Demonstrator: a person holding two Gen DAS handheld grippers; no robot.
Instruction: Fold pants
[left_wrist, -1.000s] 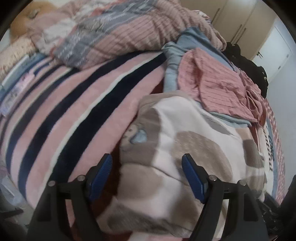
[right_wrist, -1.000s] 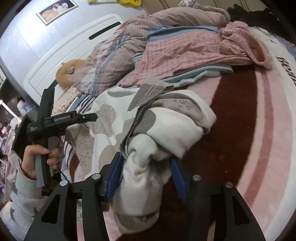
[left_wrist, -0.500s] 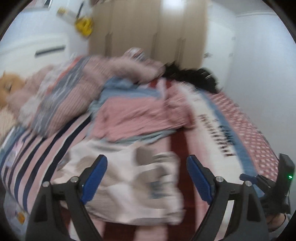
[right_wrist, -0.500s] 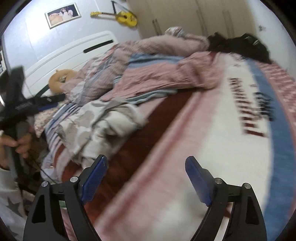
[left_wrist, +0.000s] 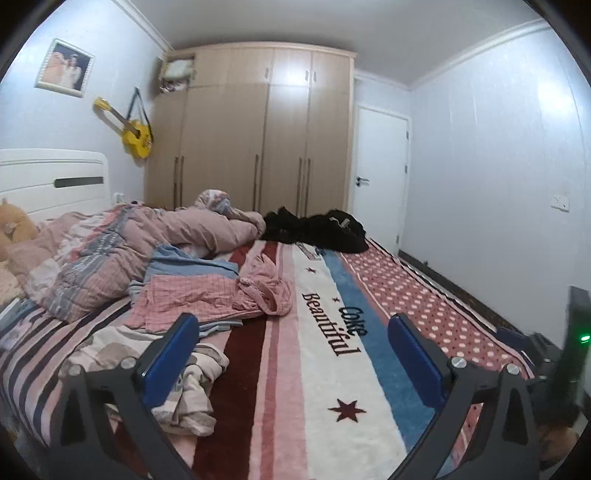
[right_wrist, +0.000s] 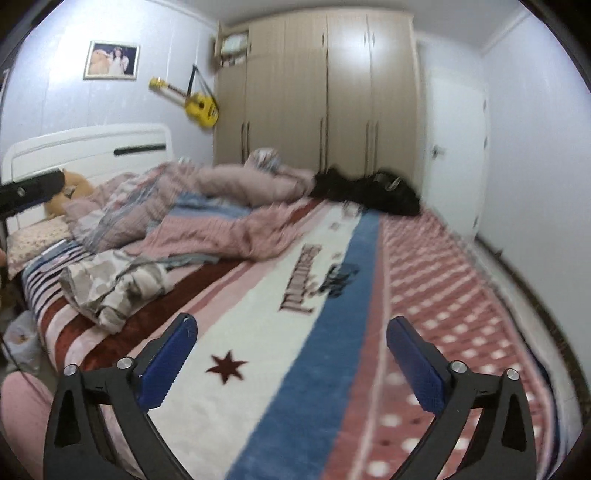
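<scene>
Both claws released & pulled back; L claw (left_wrist: 291, 358), R claw (right_wrist: 291, 354) wide open, empty; pajama pants (left_wrist: 184, 373) crumpled on bed (left_wrist: 332, 387).

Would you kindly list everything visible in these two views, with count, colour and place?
pants: one, cream with beige-grey patches, bunched at the bed's near left edge
pink checked garment: one, pink, behind the pants
blue garment: one, light blue, under and behind the pink one
quilt: one, pink and grey, heaped toward the headboard
black clothes: one pile, black, far end of the bed
blanket: one, striped red, cream, blue, dotted pink, covering the bed
plush toy: one, tan, by the headboard
guitar: one, yellow, on the wall
framed photo: one, on the wall
wardrobe: one, beige
door: one, white
left tongs: blue pads, open, empty
right tongs: blue pads, open, empty
</scene>
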